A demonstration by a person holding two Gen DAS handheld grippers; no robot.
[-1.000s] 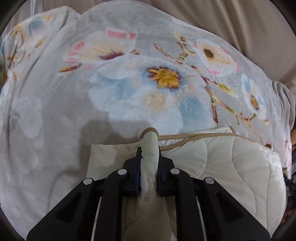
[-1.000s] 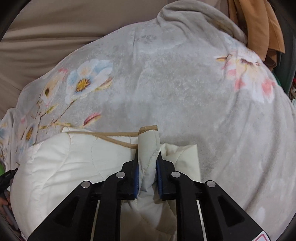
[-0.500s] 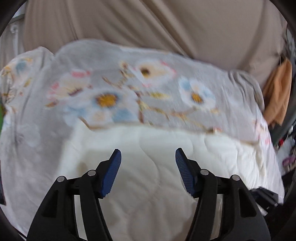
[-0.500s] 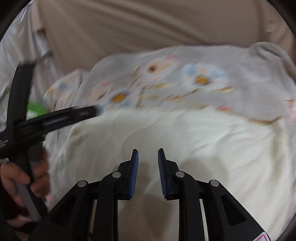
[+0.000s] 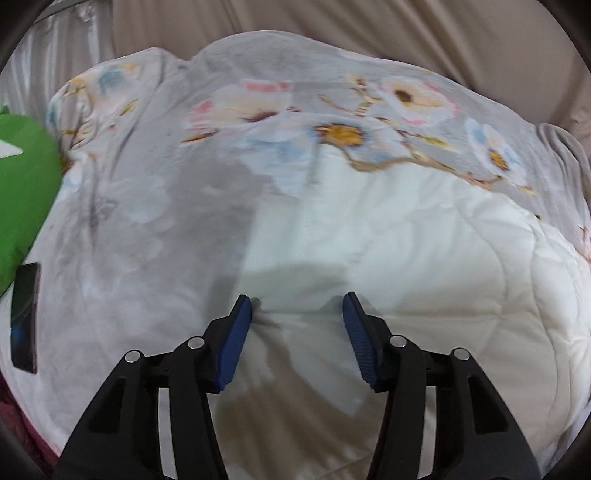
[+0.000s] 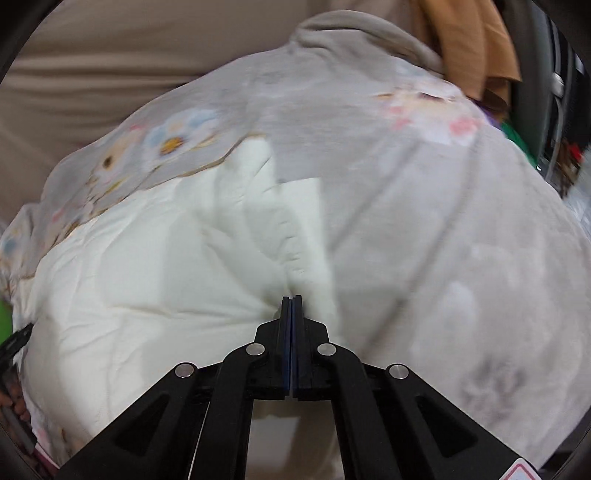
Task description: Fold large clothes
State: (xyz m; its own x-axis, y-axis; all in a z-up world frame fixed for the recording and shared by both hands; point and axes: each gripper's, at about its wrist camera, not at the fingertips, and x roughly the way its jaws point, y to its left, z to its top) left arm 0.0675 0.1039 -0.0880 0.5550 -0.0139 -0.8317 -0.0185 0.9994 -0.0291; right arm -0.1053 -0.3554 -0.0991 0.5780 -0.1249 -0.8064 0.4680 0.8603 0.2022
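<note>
A cream quilted garment (image 5: 406, 240) lies folded on a grey floral blanket (image 5: 147, 206). My left gripper (image 5: 297, 314) is open, its blue pads on either side of a crease at the garment's near left edge, holding nothing. In the right wrist view the garment (image 6: 147, 266) fills the left half. My right gripper (image 6: 292, 306) is shut with its pads pressed together at the garment's right edge. No fabric shows between the pads.
A green object (image 5: 22, 199) and a dark phone (image 5: 24, 317) lie at the blanket's left side. Beige curtain (image 5: 406, 33) hangs behind. Brown cloth (image 6: 476, 48) hangs at the far right, with clutter beside it.
Both grippers let go of the folded garment edge and pulled back. The left stays open and has come down to the near edge. The right has closed fully.
</note>
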